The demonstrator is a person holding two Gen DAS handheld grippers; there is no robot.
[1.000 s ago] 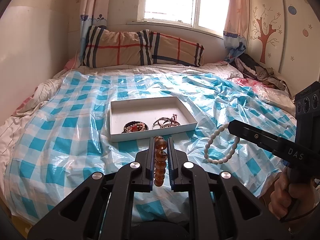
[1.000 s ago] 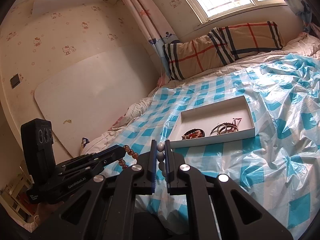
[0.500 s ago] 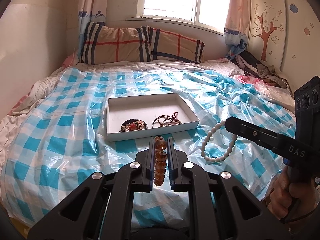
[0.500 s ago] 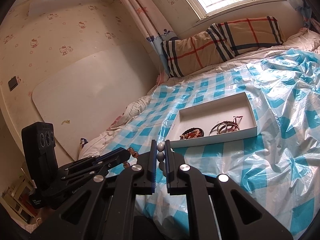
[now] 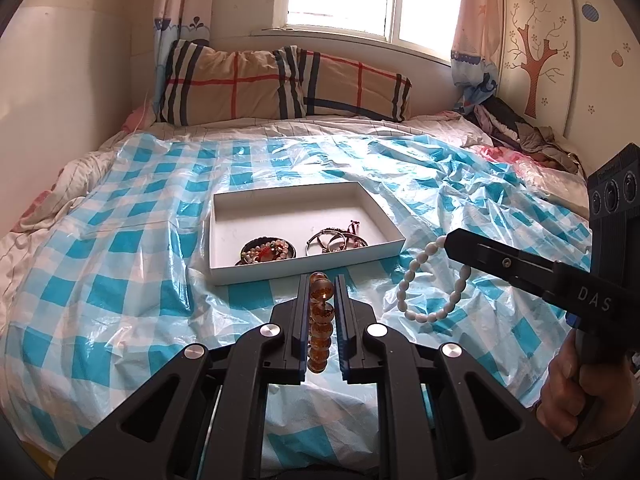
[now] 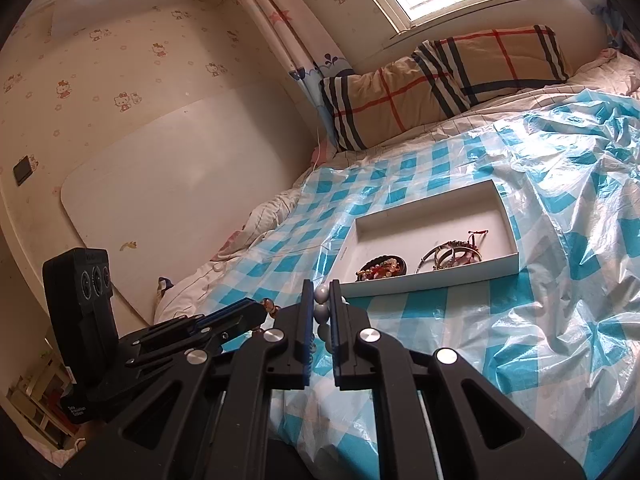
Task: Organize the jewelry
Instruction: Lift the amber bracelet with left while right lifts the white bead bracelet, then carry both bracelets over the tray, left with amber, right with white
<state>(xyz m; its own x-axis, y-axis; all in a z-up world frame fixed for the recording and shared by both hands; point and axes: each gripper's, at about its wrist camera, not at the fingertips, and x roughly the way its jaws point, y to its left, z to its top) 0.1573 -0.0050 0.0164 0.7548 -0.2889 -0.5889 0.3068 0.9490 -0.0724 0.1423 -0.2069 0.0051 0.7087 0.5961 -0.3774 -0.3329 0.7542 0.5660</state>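
My left gripper [image 5: 321, 280] is shut on an amber bead bracelet [image 5: 320, 316] and holds it above the bed, just short of the white box [image 5: 224, 272]. My right gripper [image 6: 321, 286] is shut on a white bead bracelet [image 6: 321, 312]; in the left wrist view the bracelet [image 5: 432, 280] hangs from the right gripper's tip, right of the box. The white box [image 6: 472, 272] holds a dark beaded bracelet bundle [image 5: 267, 249] and several metal bangles [image 5: 334, 240]. The left gripper [image 6: 256, 312] shows at lower left in the right wrist view.
The box lies on a blue-and-white checked plastic sheet [image 5: 120, 280] spread over a bed. Plaid pillows [image 5: 280, 80] lie at the head under a window. A clothes pile [image 5: 528, 132] sits at the far right. A wall [image 6: 140, 160] borders the bed's left.
Both grippers have moved forward toward the box, still holding their bracelets. The box looks larger and nearer in both views.
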